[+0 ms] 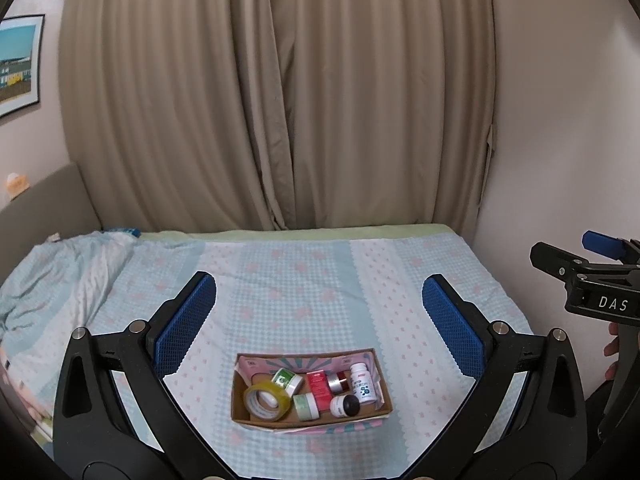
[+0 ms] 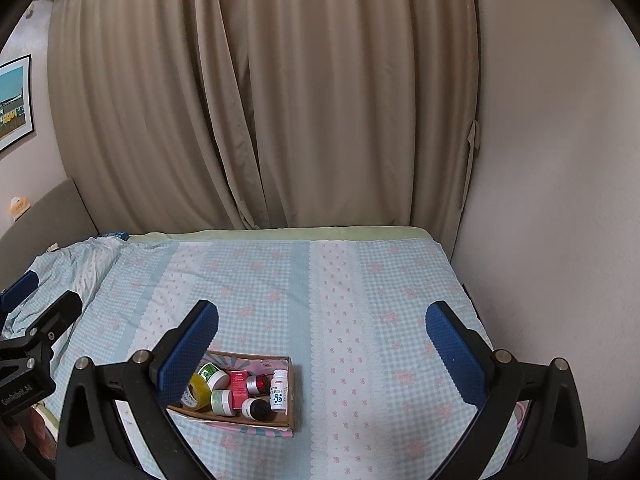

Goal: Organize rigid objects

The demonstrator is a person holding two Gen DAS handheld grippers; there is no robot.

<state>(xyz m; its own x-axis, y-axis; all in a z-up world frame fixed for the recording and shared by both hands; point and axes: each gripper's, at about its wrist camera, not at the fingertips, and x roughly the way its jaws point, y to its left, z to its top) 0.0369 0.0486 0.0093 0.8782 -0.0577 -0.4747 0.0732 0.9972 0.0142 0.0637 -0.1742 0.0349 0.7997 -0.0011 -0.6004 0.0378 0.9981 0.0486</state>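
Note:
A shallow cardboard box (image 1: 244, 364) lies on the bed and holds a yellow tape roll (image 1: 267, 400), two green-labelled jars (image 1: 288, 380), a red box (image 1: 318, 388), a white bottle (image 1: 363, 383) and a small dark-capped jar (image 1: 345, 405). The same box (image 2: 291, 392) shows in the right wrist view, low and left of centre. My left gripper (image 1: 319, 322) is open and empty, held above and behind the box. My right gripper (image 2: 322, 334) is open and empty, to the right of the box.
The bed (image 1: 320, 272) has a light blue checked sheet with pink flowers. A crumpled quilt (image 1: 60, 276) lies at the left. Beige curtains (image 1: 280, 100) hang behind, a wall (image 2: 560, 200) closes the right side, a headboard (image 1: 44, 200) the left.

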